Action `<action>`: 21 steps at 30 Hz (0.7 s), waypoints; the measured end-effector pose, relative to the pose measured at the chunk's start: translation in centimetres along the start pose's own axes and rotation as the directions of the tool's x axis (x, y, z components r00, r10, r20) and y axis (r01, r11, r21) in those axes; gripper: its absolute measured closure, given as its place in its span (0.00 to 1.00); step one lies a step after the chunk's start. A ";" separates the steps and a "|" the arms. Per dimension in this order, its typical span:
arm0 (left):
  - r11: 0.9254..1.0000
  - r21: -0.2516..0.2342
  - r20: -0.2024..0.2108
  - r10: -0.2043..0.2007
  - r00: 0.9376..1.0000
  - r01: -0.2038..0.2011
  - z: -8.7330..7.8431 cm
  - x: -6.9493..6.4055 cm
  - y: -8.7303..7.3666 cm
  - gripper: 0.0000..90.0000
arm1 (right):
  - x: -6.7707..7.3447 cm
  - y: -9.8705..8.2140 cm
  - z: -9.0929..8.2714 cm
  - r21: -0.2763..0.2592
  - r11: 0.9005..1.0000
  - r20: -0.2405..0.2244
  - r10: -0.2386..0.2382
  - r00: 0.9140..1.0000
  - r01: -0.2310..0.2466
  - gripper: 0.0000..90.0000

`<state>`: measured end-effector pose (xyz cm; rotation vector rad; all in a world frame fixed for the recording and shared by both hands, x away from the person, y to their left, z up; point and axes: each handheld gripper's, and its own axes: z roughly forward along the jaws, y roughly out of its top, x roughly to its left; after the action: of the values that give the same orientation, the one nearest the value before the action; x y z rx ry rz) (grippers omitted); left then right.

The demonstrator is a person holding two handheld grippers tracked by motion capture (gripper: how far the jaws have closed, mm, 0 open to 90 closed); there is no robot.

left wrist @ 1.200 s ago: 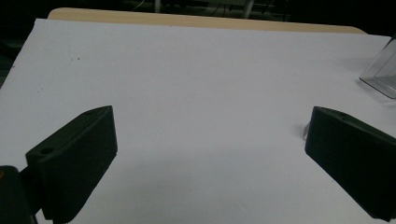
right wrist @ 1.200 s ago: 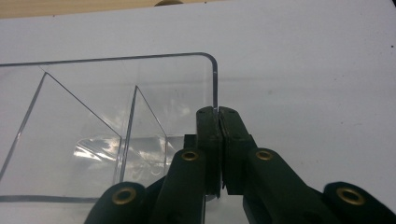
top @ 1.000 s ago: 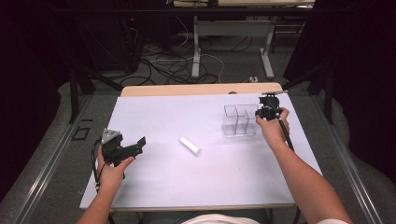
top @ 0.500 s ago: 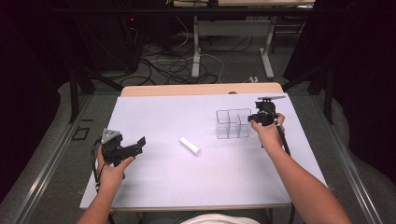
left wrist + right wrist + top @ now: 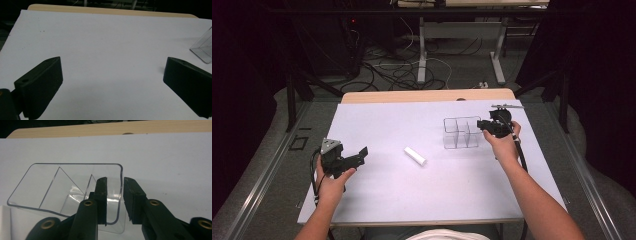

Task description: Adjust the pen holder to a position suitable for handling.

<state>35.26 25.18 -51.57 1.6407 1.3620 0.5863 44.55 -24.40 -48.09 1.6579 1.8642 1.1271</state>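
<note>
A clear plastic box with divided compartments (image 5: 461,132) stands on the white sheet at the right of the table. My right gripper (image 5: 482,125) is at its right end. In the right gripper view the box's end wall (image 5: 121,182) runs between the jaws of the right gripper (image 5: 115,180), one jaw inside the box and one outside. The jaws have just been opening and a slim gap shows on each side of the wall. A white cylinder (image 5: 415,156) lies mid-table. My left gripper (image 5: 358,156) rests at the left, its jaws (image 5: 113,61) wide apart with nothing between them.
The white sheet (image 5: 412,195) covers most of the table, with a strip of bare wood (image 5: 427,96) along the far edge. Cables and table legs lie on the dark floor beyond. A corner of the clear box (image 5: 203,48) shows in the left gripper view.
The clear box has slid a little to the left and nearer the person along with my right gripper. The left gripper has stayed put.
</note>
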 end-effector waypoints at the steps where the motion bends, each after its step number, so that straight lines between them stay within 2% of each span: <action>1: 1.000 0.000 -0.001 0.003 1.000 -0.003 0.0 0.0 0.0 0.03 | -0.2 -0.1 -0.1 -0.016 1.000 0.018 -0.014 1.000 0.014 0.89; 8: 1.000 0.002 -0.001 -0.002 1.000 0.002 0.1 -0.1 0.0 0.03 | -0.8 -0.7 0.0 -0.039 0.999 0.050 -0.015 0.999 0.017 1.00; 12: 1.000 0.002 -0.003 0.000 1.000 0.000 0.0 -0.1 0.0 0.03 | -1.0 -1.2 0.6 -0.017 1.000 0.051 0.003 0.999 -0.002 1.00; 15: 1.000 0.003 -0.007 0.002 1.000 -0.002 0.0 0.0 -0.1 0.03 | -0.8 -1.5 1.1 0.004 1.000 0.053 -0.004 0.999 0.004 1.00; 18: 1.000 -0.002 -0.008 -0.005 1.000 0.005 -0.1 0.1 -0.1 0.03 | -0.4 -1.6 1.2 -0.001 1.000 0.091 -0.024 0.996 0.024 1.00; 21: 1.000 0.000 -0.010 -0.004 1.000 0.004 0.0 0.1 -0.1 0.03 | -0.1 -1.7 1.1 0.004 1.000 0.092 -0.011 0.996 0.011 1.00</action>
<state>35.22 25.30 -51.63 1.6362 1.3719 0.5927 44.38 -24.11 -50.08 1.6700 1.8164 1.0262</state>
